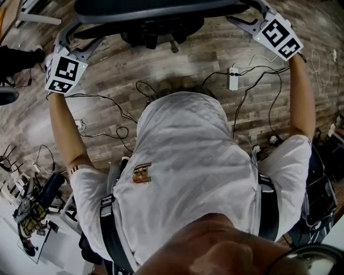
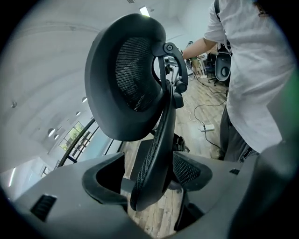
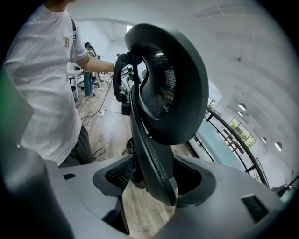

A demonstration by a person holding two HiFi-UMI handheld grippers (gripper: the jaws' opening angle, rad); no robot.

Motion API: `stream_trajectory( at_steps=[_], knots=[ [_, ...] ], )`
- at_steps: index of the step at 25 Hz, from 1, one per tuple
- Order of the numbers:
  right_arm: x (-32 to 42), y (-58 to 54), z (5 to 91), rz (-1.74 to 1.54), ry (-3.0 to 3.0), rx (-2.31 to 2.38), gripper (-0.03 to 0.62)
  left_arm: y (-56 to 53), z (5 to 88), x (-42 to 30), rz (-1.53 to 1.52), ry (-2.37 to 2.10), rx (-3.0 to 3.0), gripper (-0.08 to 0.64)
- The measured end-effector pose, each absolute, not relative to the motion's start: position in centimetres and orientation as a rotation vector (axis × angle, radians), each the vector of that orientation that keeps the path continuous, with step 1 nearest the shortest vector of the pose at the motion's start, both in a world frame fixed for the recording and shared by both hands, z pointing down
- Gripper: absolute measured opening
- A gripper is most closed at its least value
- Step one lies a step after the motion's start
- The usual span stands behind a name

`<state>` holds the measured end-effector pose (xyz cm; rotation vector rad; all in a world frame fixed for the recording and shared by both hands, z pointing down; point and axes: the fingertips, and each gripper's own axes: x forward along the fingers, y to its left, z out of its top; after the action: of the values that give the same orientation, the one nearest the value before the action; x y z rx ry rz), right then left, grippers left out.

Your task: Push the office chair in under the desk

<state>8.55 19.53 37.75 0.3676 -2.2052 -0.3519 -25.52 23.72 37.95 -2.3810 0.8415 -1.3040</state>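
**Head view.** The office chair (image 1: 161,9) stands on the wood-plank floor (image 1: 177,62) straight ahead of the person (image 1: 183,161), at the top edge of the picture. Only the dark curved top of its back and part of its black wheeled base (image 1: 161,29) show. The left gripper (image 1: 80,40) and the right gripper (image 1: 248,16) reach to the two side edges of the chair's back, each at the end of an outstretched arm. Black cables (image 1: 115,110) and a white power strip (image 1: 233,78) lie on the floor between the person and the chair.

**Left gripper view.** The chair is seen edge-on. It has a thin black backrest (image 2: 161,135) with mesh fabric in a smooth dark frame, topped by an oval mesh headrest (image 2: 126,74) on a jointed bracket. The left gripper (image 2: 154,182) has its jaws spread wide. The backrest's edge stands between them, nearer the right-hand jaw, with a clear gap to the other. I cannot tell whether it touches either jaw. The person's white shirt (image 2: 252,70) fills the right side.

**Right gripper view.** This shows the same chair from the other side, with the headrest (image 3: 173,84) above and the slim backrest (image 3: 147,149) running down into the gap. The right gripper (image 3: 156,182) also has its jaws wide apart, with the backrest's rim between them and not pinched. The shirt (image 3: 46,79) is at the left.
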Motion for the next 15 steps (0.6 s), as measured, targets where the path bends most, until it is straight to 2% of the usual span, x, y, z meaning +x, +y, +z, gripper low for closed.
stream_trajectory(
  at_steps=[13,15],
  knots=[
    [7.5,19.0,40.6,-0.362,-2.03,0.169,0.247,22.7,41.3,-25.0,-1.487,0.636,-2.414,0.321],
    [7.3,19.0,41.0,-0.365,-2.006,0.138,0.247,22.6,41.5,-24.8,-1.502,0.62,-2.408,0.298]
  ],
)
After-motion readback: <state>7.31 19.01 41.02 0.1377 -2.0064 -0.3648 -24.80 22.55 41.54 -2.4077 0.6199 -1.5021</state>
